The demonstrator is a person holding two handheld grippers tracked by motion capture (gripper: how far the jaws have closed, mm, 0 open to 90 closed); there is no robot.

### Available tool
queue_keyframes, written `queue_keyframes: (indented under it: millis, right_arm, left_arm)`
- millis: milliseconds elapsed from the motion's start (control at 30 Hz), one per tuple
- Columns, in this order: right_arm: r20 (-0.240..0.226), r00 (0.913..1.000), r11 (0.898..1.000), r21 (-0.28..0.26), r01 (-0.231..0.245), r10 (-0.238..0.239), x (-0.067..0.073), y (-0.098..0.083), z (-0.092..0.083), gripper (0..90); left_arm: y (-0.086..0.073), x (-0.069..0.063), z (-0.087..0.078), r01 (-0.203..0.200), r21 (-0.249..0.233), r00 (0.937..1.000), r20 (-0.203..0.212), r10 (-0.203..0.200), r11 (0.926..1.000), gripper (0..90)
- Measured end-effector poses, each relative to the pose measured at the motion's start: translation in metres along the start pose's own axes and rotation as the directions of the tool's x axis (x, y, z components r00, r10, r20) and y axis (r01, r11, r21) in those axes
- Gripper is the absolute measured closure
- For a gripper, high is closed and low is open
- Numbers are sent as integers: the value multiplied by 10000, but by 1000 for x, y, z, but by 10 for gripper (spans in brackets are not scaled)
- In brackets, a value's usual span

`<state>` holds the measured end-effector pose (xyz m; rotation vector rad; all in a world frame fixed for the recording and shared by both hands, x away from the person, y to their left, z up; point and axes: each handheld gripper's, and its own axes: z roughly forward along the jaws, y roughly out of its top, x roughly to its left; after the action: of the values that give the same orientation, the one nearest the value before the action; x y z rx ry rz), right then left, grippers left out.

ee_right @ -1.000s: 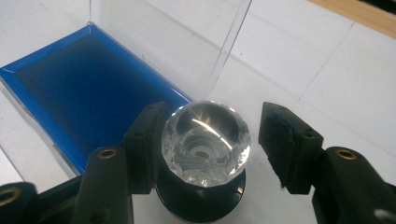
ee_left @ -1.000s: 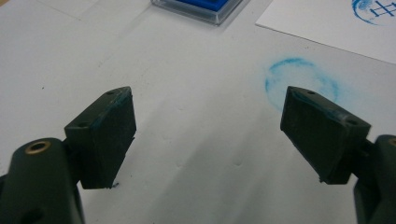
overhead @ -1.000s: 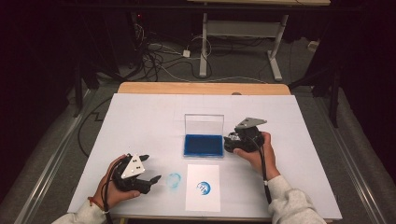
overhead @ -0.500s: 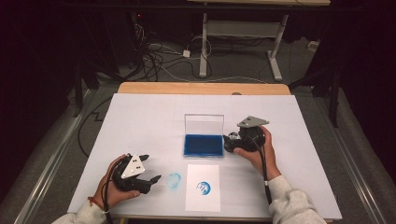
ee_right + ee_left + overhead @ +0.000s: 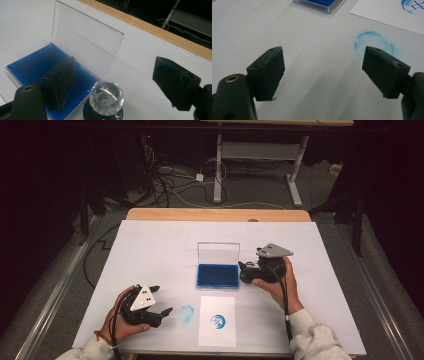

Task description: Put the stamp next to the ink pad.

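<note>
A crystal-knobbed stamp (image 5: 106,98) stands upright on the white surface (image 5: 165,245) just beside the open blue ink pad (image 5: 217,275), whose clear lid (image 5: 86,41) is raised behind it. The right gripper (image 5: 245,270) sits around the stamp with its fingers (image 5: 58,82) having just been opening to their widest; the knob is between them but neither pad touches it, so the stamp appears set down and let go. To finish the release cleanly, the hand would best draw straight back and slightly up, keeping both pads clear of the knob so the stamp is not tipped toward the ink. Nearer the person lie a white sheet (image 5: 216,320) bearing a round blue print and, beside it, a blue smudge (image 5: 373,43) on the surface. The left gripper (image 5: 162,312) rests near that smudge, fingers (image 5: 268,72) wide apart and empty
</note>
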<state>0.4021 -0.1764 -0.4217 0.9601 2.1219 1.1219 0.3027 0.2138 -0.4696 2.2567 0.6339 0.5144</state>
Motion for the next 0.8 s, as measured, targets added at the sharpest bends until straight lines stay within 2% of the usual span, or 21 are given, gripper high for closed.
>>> queue_keyframes:
  millis: [233,600,800]
  right_arm:
    - [17,9999,9996,-232,149,-148,2,2,-9,197]
    - [59,9972,9963,-418,752,-751,11,6,-20,190]
    - [-14,9971,9947,-698,757,-760,14,7,-26,187]
  left_arm:
    - [0,0,0,19,8,10000,10,-19,10000,179]
    - [0,0,-1,-12,-3,10000,-8,12,10000,179]
    - [0,0,-1,-39,-8,10000,-11,39,10000,179]
